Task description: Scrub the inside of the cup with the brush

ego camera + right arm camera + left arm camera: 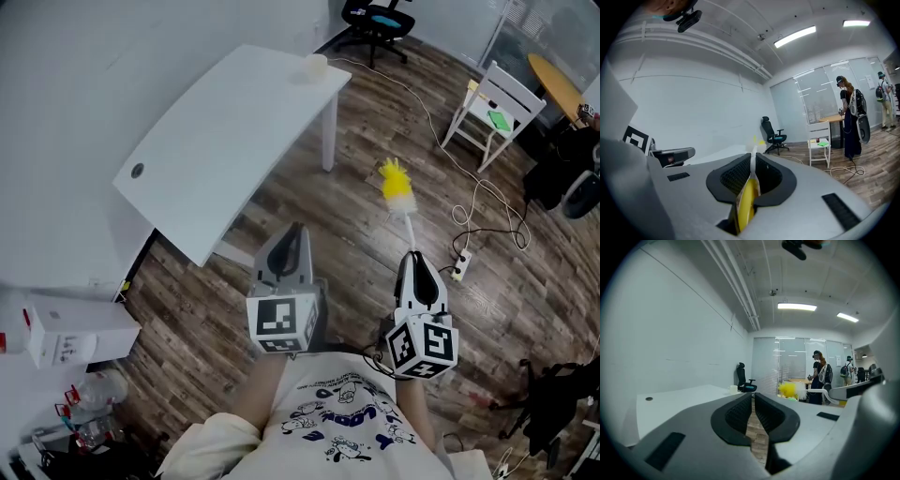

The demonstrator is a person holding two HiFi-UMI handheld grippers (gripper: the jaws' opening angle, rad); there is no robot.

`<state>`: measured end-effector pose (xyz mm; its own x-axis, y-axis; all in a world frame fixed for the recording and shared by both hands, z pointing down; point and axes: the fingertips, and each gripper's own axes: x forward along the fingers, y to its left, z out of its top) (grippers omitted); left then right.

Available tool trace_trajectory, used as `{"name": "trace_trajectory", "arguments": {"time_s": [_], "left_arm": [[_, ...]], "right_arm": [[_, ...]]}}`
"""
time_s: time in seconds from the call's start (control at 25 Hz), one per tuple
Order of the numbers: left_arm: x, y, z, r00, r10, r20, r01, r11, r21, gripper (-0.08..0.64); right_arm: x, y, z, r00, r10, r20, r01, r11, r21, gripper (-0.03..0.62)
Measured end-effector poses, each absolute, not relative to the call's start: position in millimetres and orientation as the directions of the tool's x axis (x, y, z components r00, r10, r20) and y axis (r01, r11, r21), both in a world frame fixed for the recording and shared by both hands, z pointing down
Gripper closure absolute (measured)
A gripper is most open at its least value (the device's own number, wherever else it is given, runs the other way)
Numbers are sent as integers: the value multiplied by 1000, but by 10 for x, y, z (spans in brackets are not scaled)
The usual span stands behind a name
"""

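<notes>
The slim plastic brush (396,184), with fluffy yellow bristles, is clamped in the right gripper (413,261). The left gripper's (292,234) ribbed black pads are pressed together on nothing.

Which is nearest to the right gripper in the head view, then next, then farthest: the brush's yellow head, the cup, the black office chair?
1. Yellow brush head: just ahead of the right gripper, which grips the brush.
2. Cup: ahead to the left, at the white table's far end.
3. Black office chair: beyond the table, at the top of the view.
</notes>
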<state>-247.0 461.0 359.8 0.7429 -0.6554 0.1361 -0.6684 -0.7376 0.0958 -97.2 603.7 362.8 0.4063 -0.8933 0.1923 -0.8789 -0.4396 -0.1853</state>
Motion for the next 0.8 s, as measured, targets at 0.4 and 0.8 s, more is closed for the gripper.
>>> {"name": "trace_trajectory", "arguments": {"time_s": [0.4,0.8], "left_arm": [[-2257,3817,3526,748,-652,121,-663,-742,100,529],[-2036,3023,3432,769,-631,97,-639,-763,102,529]], "right_arm": [[-722,5289,3544,423,-888,178,-871,-453,-190,548],[-569,4559,3477,448,-879,165,-861,-473,-186,548]]}}
